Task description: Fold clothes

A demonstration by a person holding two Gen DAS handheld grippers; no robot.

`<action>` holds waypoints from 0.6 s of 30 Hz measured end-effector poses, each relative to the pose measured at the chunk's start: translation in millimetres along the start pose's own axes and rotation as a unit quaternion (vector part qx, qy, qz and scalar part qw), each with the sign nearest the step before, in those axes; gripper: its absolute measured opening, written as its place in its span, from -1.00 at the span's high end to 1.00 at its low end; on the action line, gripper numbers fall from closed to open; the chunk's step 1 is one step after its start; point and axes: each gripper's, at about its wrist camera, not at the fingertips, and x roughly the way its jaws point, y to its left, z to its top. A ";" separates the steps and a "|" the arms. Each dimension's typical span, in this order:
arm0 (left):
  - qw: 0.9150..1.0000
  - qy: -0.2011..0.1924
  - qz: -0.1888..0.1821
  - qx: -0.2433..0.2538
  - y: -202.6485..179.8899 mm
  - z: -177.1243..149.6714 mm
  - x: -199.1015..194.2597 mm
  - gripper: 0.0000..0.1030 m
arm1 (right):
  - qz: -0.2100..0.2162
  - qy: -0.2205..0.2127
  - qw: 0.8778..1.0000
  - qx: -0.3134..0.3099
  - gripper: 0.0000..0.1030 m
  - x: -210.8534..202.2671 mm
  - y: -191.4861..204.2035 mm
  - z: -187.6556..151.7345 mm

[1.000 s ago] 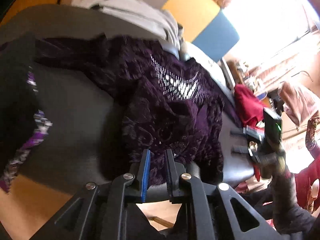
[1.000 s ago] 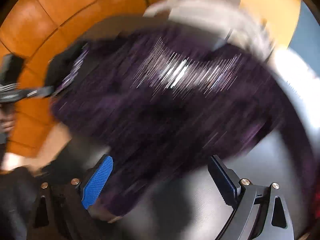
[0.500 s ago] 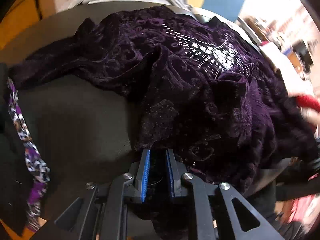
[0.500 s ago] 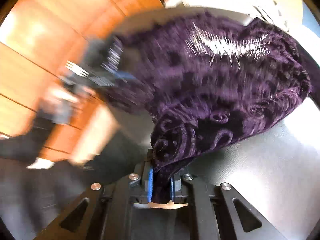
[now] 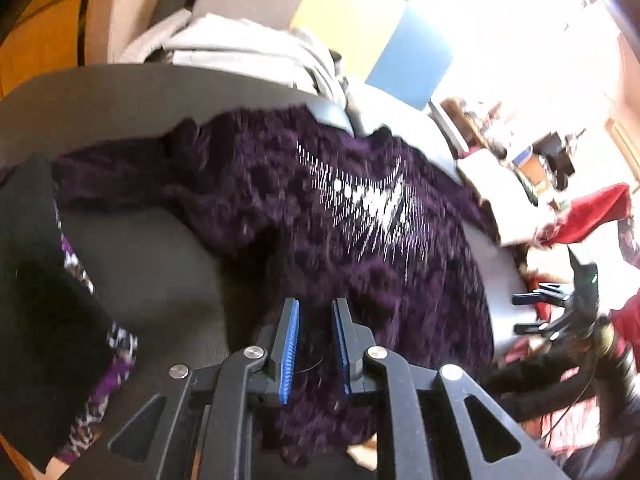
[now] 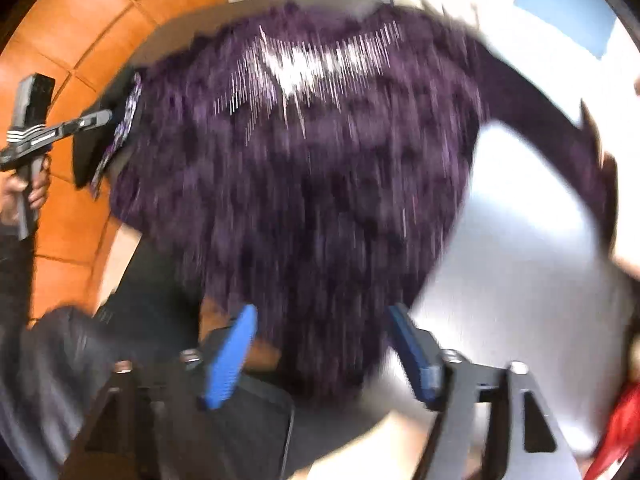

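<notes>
since half a second ago the right gripper [image 6: 320,356] let go of the purple garment's [image 5: 320,220] hem and its jaws are opening, pointing steeply down, cloth loose between them. left gripper [image 5: 314,344] stands slightly parted over the garment's lower edge, pads not pressing it. garment lies spread at frame centre on the grey table [image 5: 152,260], a black folded garment [image 5: 36,288] at far left.

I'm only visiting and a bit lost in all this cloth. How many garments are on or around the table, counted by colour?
Purple: 1, the purple velvet top spread on the table.
Black with patterned trim: 1, the black garment at the table's edge.
Pale grey: 1, the grey pile; how many pieces is unclear.
Red: 1, the red cloth beyond the table.
Total: 4
</notes>
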 end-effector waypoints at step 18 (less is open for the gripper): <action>0.972 0.086 0.199 0.095 18.1 154.2 195.7 0.51 | -0.117 -0.121 0.984 0.052 -0.61 98.8 -73.6 217.8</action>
